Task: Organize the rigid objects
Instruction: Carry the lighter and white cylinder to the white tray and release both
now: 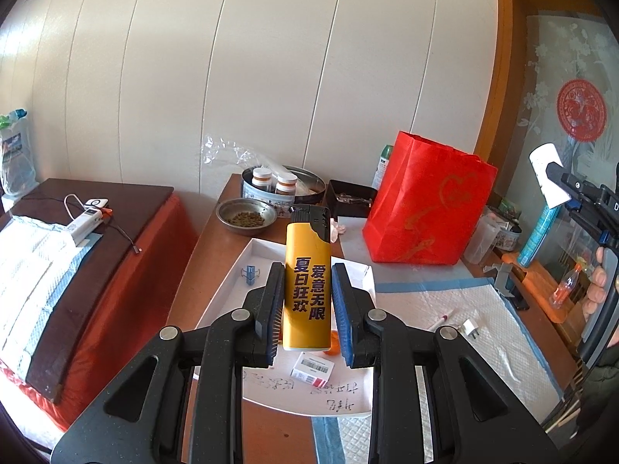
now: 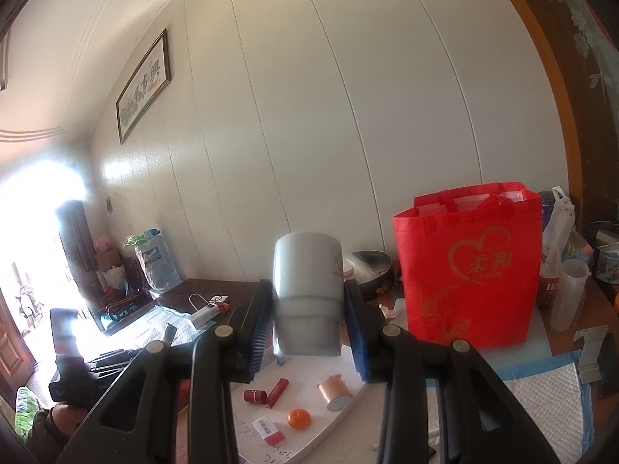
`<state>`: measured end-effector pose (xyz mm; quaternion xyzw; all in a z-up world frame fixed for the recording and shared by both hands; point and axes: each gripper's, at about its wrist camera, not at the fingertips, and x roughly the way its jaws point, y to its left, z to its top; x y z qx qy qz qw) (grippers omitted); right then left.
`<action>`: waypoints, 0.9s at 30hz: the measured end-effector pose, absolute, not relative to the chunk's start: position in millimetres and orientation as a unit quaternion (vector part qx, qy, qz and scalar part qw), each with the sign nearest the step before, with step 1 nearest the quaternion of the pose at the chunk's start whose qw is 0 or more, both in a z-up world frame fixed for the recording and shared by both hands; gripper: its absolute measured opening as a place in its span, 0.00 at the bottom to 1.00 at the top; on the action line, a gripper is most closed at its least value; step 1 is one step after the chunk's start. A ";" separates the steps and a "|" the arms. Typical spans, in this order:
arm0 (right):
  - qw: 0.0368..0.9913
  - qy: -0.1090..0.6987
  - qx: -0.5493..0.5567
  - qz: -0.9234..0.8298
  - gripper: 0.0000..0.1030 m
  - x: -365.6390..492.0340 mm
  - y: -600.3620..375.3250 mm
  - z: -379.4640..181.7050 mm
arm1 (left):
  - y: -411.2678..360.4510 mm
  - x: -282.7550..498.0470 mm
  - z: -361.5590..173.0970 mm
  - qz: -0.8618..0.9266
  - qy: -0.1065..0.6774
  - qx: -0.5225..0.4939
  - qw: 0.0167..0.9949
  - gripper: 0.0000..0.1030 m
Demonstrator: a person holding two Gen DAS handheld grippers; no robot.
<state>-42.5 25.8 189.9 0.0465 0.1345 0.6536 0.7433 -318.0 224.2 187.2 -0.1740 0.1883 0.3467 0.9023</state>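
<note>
Two hand-held tools hung above a cluttered worktop, each loaded. The left tool (image 1: 307,301) was clamped on an upright yellow lighter (image 1: 307,282), its pads pressing the lighter's lower half while the black cap stood clear above them. The right tool (image 2: 307,324) was closed on a grey cup-shaped container (image 2: 307,294), pinched near its narrower base and blurred in the right wrist view, so its exact tilt could not be told.

Below both lay a shallow white tray (image 1: 247,266), set near the worktop's left edge and apparently the collecting place; it already carried a small orange fruit (image 2: 298,418), a red tube (image 2: 277,392) and a barcoded packet (image 2: 267,430). A red bag (image 1: 425,208) stood toward the far right side.

To land the lighter well, the carrier likely needed to lower it over a bare patch of the tray, lay it flat rather than on end, and release only once it touched, keeping the right tool's load out of the way.
</note>
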 end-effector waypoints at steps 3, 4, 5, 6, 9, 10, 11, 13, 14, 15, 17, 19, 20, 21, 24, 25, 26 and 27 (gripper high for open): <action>0.741 0.137 0.042 0.656 0.35 -45.6 31.0 189.1 | 228.8 -320.2 186.9 0.347 0.187 -0.177 0.902 0.23; 0.740 0.138 0.041 0.657 0.35 -46.6 33.2 189.3 | 230.3 -321.0 186.7 0.348 0.187 -0.178 0.901 0.23; 0.739 0.139 0.039 0.658 0.35 -47.5 35.9 189.7 | 232.0 -321.4 186.5 0.348 0.186 -0.180 0.901 0.23; 0.738 0.140 0.037 0.659 0.35 -48.7 37.8 189.0 | 233.3 -321.5 186.0 0.348 0.186 -0.180 0.901 0.23; 0.735 0.142 0.033 0.662 0.35 -51.7 43.7 187.6 | 234.6 -320.5 184.1 0.349 0.187 -0.182 0.900 0.23; 0.734 0.143 0.031 0.663 0.35 -52.9 45.6 186.9 | 236.0 -320.0 182.9 0.350 0.188 -0.184 0.899 0.23; 0.733 0.144 0.030 0.664 0.35 -54.1 48.2 186.0 | 235.8 -319.3 182.4 0.350 0.188 -0.184 0.899 0.23; 0.731 0.148 0.027 0.665 0.35 -55.0 52.5 184.2 | 237.1 -318.3 181.3 0.351 0.189 -0.186 0.898 0.23; 0.730 0.150 0.026 0.666 0.35 -56.0 55.1 183.6 | 238.1 -317.6 180.6 0.351 0.189 -0.187 0.898 0.23; 0.729 0.152 0.024 0.667 0.35 -56.6 57.4 182.5 | 238.7 -317.0 180.3 0.352 0.190 -0.187 0.897 0.23; 0.727 0.155 0.021 0.668 0.35 -59.0 60.8 180.0 | 239.9 -315.3 178.6 0.353 0.192 -0.189 0.896 0.23; 0.725 0.160 0.016 0.670 0.35 -59.7 65.4 176.7 | 244.0 -313.7 176.2 0.354 0.195 -0.191 0.895 0.23; 0.724 0.162 0.014 0.670 0.35 -60.5 67.9 175.2 | 246.9 -312.4 174.8 0.354 0.197 -0.192 0.894 0.23; 0.723 0.165 0.010 0.671 0.35 -61.5 71.4 173.1 | 250.6 -311.4 173.8 0.355 0.199 -0.192 0.893 0.23; 0.720 0.173 -0.006 0.672 0.35 -66.0 85.7 166.7 | 261.4 -308.6 171.4 0.365 0.205 -0.191 0.888 0.23; 0.719 0.175 -0.012 0.672 0.35 -67.4 90.7 164.6 | 268.1 -308.0 169.5 0.369 0.208 -0.194 0.885 0.23; 0.719 0.178 -0.017 0.672 0.35 -68.6 94.8 162.4 | 274.1 -306.9 168.0 0.370 0.210 -0.198 0.883 0.23; 0.718 0.181 -0.021 0.672 0.35 -69.9 99.4 160.1 | 279.9 -306.5 166.0 0.370 0.211 -0.202 0.882 0.23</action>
